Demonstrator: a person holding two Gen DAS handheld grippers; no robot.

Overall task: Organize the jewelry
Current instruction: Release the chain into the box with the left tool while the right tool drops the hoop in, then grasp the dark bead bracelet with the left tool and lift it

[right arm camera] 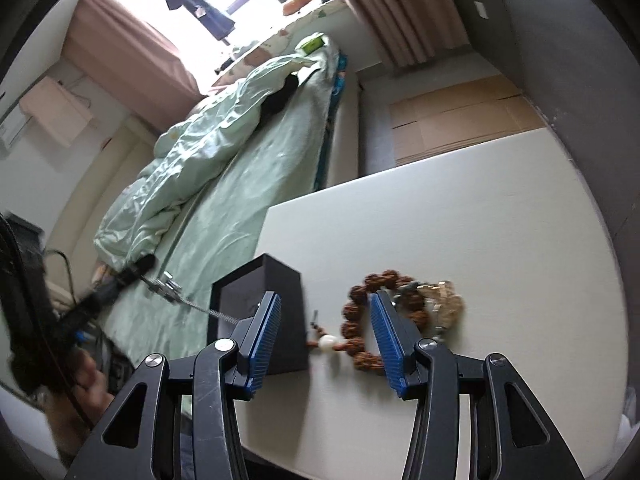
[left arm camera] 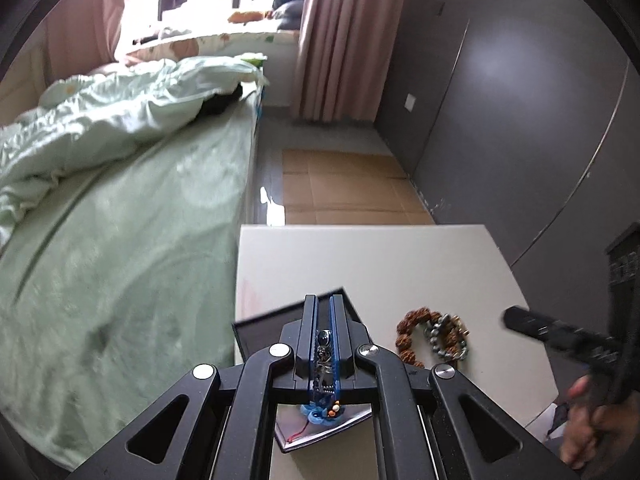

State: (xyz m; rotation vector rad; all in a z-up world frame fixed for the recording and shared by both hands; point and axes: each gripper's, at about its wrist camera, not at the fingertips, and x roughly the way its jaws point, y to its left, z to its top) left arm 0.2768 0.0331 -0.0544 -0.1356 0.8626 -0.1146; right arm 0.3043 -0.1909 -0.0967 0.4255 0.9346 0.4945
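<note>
Standing on the white bench [right arm camera: 460, 216] near its left edge, beside the bed [left arm camera: 120, 208], is the open black jewelry box [right arm camera: 276, 292]. Right of it lies the brown seed-bead bracelet [right arm camera: 360, 320], heaped with a grey one and a clear one. Right tongs [right arm camera: 326, 332], about half open and empty, straddle that bracelet's left side. Left tongs [left arm camera: 324, 344], pinched shut on a silver dark-stoned chain [left arm camera: 323, 354], hang over the box.

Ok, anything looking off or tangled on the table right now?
Yes: the bracelets lie heaped and overlapping on the white table beside the black box, not in it. A silver chain trails from the left gripper.
</note>
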